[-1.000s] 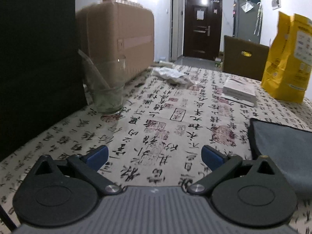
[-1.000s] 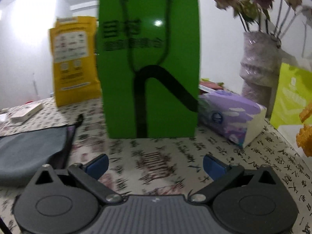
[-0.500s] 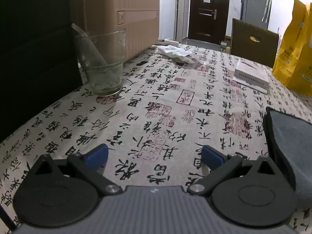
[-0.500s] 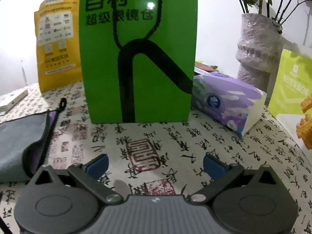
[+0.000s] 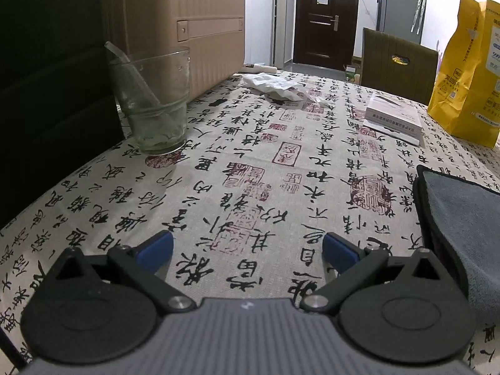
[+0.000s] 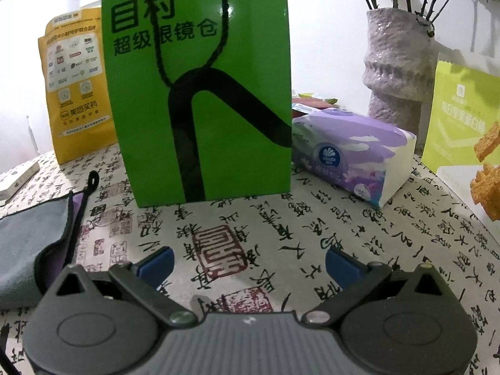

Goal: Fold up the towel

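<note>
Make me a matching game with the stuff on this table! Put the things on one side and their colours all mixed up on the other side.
Things:
1. towel
2. tall paper bag
3. tissue pack
4. drinking glass

Colours:
A. purple and white
B. see-through
C. grey
D. bright green

Pairs: 1-C, 2-D, 3-A, 4-B
</note>
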